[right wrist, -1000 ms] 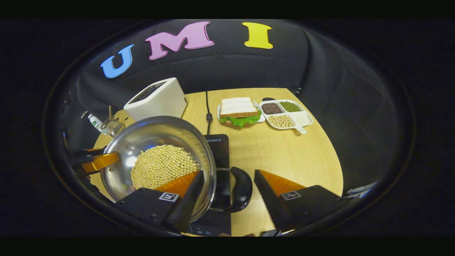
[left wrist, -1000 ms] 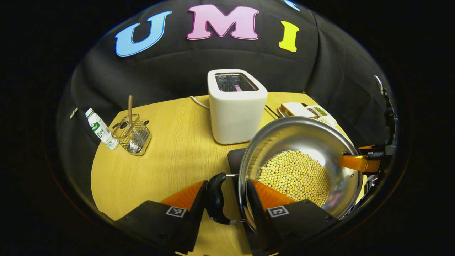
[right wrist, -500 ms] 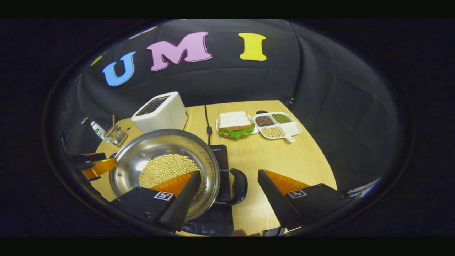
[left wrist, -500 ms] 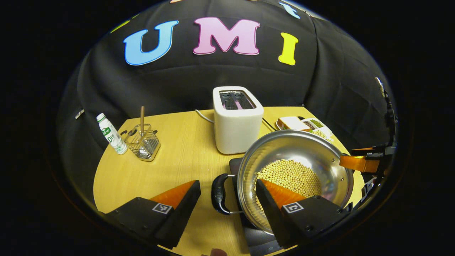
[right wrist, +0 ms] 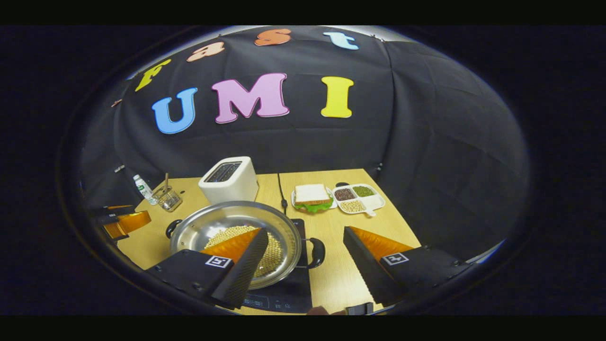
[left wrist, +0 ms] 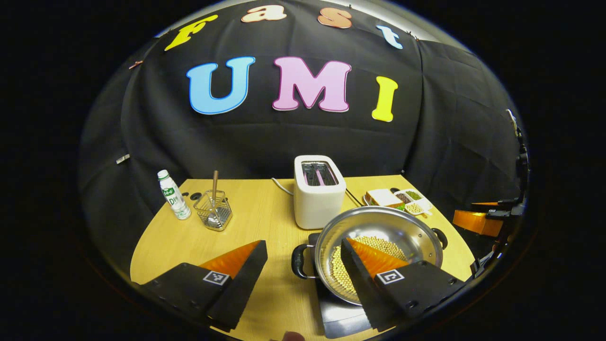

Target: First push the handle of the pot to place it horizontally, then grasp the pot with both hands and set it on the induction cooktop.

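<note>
pot on the cooker, both grippers let go

in the left gripper view, our left gripper point(left wrist: 303, 265) was spread wide and held nothing. the pot point(left wrist: 378, 248) sat on the dark induction cooktop point(left wrist: 343, 317), just ahead and a bit to the right of our fingers. one finger showed in front of the pot's bowl, but we could not tell if it touched. the near black handle point(left wrist: 297, 261) lay in the gap between our two fingers, close by but not pinched. the other handle point(left wrist: 440, 237) stuck out on the far side, so the two handles made a line going side to side across us. the pot had little yellow beans point(left wrist: 378, 244) in it. the right gripper point(left wrist: 478, 221) hung well off to the right, away from the pot. behind stood a white toaster point(left wrist: 316, 192).

in the right gripper view, our right gripper point(right wrist: 305, 258) was spread wide too, with nothing in it. the pot point(right wrist: 236, 227) lay ahead and to the left, and its near handle point(right wrist: 316, 252) sat between our fingers, loose. each gripper was nearest its own handle. we think the pot was already set down, so what was left was to pull both grippers straight back.
</note>
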The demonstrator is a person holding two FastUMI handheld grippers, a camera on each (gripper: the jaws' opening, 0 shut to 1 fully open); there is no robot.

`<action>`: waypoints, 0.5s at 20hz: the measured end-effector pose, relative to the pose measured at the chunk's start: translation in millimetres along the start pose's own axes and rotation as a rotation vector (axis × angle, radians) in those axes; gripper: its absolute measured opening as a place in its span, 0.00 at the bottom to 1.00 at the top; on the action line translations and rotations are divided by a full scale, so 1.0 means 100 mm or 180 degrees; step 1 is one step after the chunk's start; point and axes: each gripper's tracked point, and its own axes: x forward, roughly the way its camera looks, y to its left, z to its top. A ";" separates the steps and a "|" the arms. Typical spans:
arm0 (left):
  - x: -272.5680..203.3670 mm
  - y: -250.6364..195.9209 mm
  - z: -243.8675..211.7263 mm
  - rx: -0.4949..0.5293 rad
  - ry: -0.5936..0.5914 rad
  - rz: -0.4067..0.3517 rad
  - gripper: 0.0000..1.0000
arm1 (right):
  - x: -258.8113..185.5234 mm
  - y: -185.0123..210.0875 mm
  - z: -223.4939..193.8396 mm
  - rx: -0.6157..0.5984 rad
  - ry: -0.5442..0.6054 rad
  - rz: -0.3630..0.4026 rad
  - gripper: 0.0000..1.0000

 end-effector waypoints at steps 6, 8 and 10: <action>-0.41 0.08 0.28 -0.0097 -0.0276 -0.0079 0.97 | -0.39 0.12 0.35 0.0058 -0.0327 -0.0027 0.99; -0.54 0.15 0.40 -0.0128 -0.0407 -0.0067 0.97 | -0.52 0.15 0.46 0.0062 -0.0441 -0.0050 0.99; -0.69 0.22 0.53 -0.0113 -0.0556 -0.0035 0.97 | -0.67 0.21 0.59 0.0054 -0.0585 -0.0061 0.99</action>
